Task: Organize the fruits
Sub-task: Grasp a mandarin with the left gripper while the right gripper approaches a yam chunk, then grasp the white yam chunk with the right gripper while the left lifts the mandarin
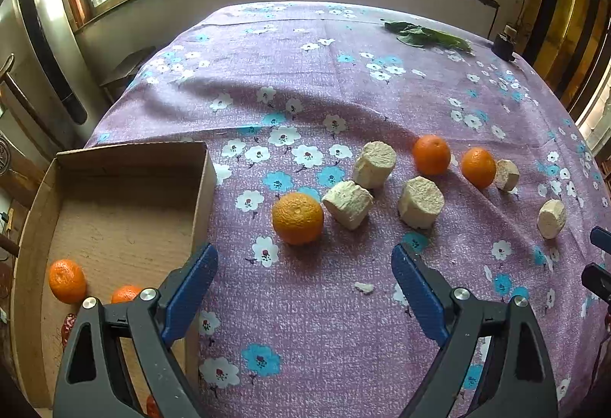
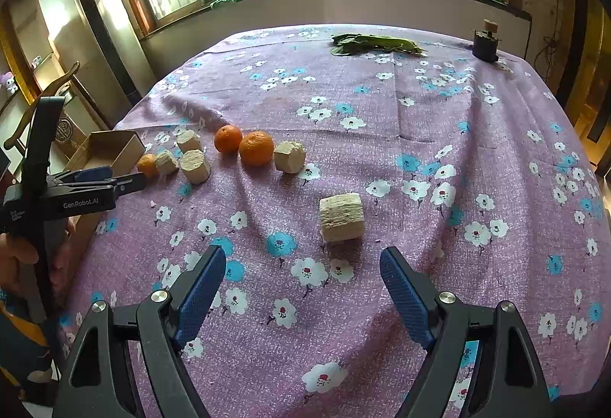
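My left gripper (image 1: pixel 304 267) is open and empty, just short of the nearest orange (image 1: pixel 297 218) on the purple flowered cloth. Two more oranges (image 1: pixel 431 154) (image 1: pixel 478 167) lie farther right among several pale corn-cob chunks (image 1: pixel 346 204). A cardboard box (image 1: pixel 126 166) at the left holds two oranges (image 1: pixel 67 281) (image 1: pixel 125 294). My right gripper (image 2: pixel 303 269) is open and empty, just short of a lone cob chunk (image 2: pixel 341 217). The right wrist view also shows the oranges (image 2: pixel 256 148), the box (image 2: pixel 114 146) and the left gripper (image 2: pixel 114 179) at the far left.
A green leafy vegetable (image 2: pixel 376 43) and a small dark corked jar (image 2: pixel 485 41) sit at the table's far edge under the windows. A crumb (image 1: pixel 363 287) lies between my left fingers. The table edge drops off at the left, by a chair (image 2: pixel 46 89).
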Demonstrator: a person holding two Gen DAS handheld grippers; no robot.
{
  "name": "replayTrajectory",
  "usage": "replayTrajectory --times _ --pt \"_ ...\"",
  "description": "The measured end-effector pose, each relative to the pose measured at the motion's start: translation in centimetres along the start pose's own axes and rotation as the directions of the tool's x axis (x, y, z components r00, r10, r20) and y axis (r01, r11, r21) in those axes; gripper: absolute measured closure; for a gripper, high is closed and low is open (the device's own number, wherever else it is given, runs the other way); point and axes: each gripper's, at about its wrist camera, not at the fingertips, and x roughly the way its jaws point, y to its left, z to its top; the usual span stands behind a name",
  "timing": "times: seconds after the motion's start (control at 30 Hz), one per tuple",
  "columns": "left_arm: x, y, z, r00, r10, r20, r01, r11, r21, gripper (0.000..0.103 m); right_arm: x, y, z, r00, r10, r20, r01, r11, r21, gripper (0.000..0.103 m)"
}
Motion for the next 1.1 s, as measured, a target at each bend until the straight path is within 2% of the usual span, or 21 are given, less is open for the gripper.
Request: replayTrajectory --times 0.23,0.33,0.37,0.4,0.43,0.47,0.67,0.87,0.93,1.1 --pt "1.4 0.2 0.1 1.000 0.023 0.010 -0.024 0.998 0.059 0.014 0.4 0.1 0.1 1.000 0.000 -0.010 0.000 1.000 -0.002 0.016" --pt "2.2 -0.1 0.4 1.000 0.003 -0.007 -0.002 0.997 0.075 0.023 0.6 0.4 0.2 1.000 0.002 -0.013 -0.002 1.000 -0.007 0.016" --pt "2.5 -0.2 0.4 1.000 0.005 -0.017 -0.004 0.997 0.081 0.036 0.6 0.5 0.3 1.000 0.001 -0.013 -0.002 1.000 -0.011 0.016" --pt "3.0 -0.2 0.4 0.999 0.003 -0.033 0.000 0.996 0.085 0.053 0.6 0.7 0.3 1.000 0.001 -0.014 -0.001 1.000 -0.016 0.016" --pt "3.0 -0.1 0.4 0.999 -0.022 -0.029 0.024 0.997 0.077 0.059 0.6 0.8 0.3 1.000 0.000 -0.013 0.000 1.000 -0.019 0.016" --pt "3.0 0.1 0.4 0.999 -0.036 -0.035 0.039 0.997 0.064 0.072 0.6 0.8 0.3 1.000 -0.002 -0.013 0.002 1.000 -0.022 0.016" --pt "2.3 0.3 -0.1 0.999 -0.046 -0.024 0.047 0.998 0.053 0.074 0.9 0.3 0.2 1.000 -0.007 -0.022 0.007 1.000 -0.006 0.016" --pt "-0.5 -0.5 -1.3 0.998 -0.056 0.023 0.055 0.998 0.038 0.074 1.8 -1.1 0.4 0.998 -0.042 -0.038 0.043 0.999 0.015 0.016" --pt "-1.5 -1.2 -2.0 0.996 -0.080 0.033 0.079 0.996 0.036 0.074 2.2 -1.5 0.7 0.997 -0.061 -0.038 0.061 0.998 0.014 0.016" --pt "-2.6 -2.8 -3.3 0.993 -0.112 0.039 0.111 0.993 0.040 0.074 4.0 -1.3 1.9 0.993 -0.094 -0.069 0.091 0.995 -0.050 0.018"
